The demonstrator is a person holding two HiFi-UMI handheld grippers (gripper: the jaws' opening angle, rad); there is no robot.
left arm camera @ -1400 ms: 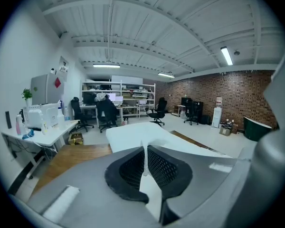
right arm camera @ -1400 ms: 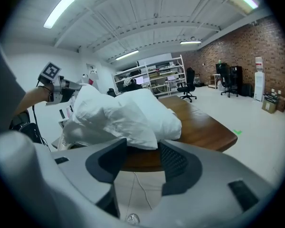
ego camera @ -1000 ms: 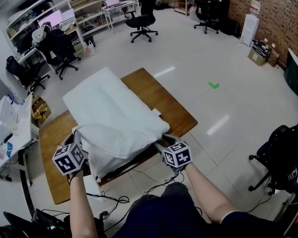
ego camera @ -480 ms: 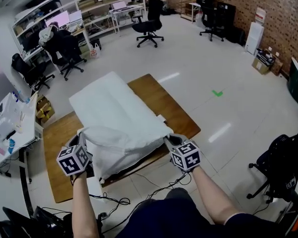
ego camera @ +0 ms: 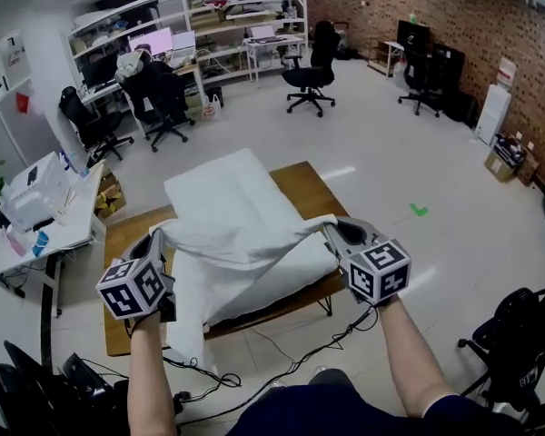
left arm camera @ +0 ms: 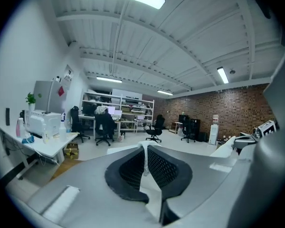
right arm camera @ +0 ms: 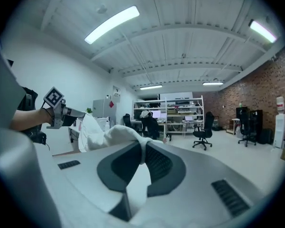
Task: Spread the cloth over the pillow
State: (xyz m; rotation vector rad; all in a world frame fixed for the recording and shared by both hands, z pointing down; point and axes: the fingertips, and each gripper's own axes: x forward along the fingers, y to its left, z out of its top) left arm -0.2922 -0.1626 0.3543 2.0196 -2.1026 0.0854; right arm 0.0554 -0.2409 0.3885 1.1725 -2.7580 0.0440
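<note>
1. Nearest us, at 7 o'clock in the head view, the left gripper [ego camera: 157, 237] is clamped fully closed on one near corner of the cloth [ego camera: 250, 243]. Its own view shows a white fold pinched between the jaws.
2. At 5 o'clock, the right gripper [ego camera: 332, 228] has just been closing its jaws. They now pinch the other near corner, with white fabric between them in its own view.
3. The near hem hangs between the two grippers and sags in the middle. It is held clear above the near end of the pillow [ego camera: 220, 182]. A tail of fabric hangs past the table [ego camera: 302, 182] edge at 7 o'clock.
4. The pillow lies on the table directly beyond both grippers. Its long axis runs from 6 toward 12 o'clock, a shade toward 11. Farther out, white lies on white and we cannot tell where the cloth ends.
5. We judge that the coming move depends on that axis. The length to be covered lies toward 12 o'clock from both grippers, and neither hand is noticeably nearer. The hem should therefore travel outward level, or it will land skewed.
</note>
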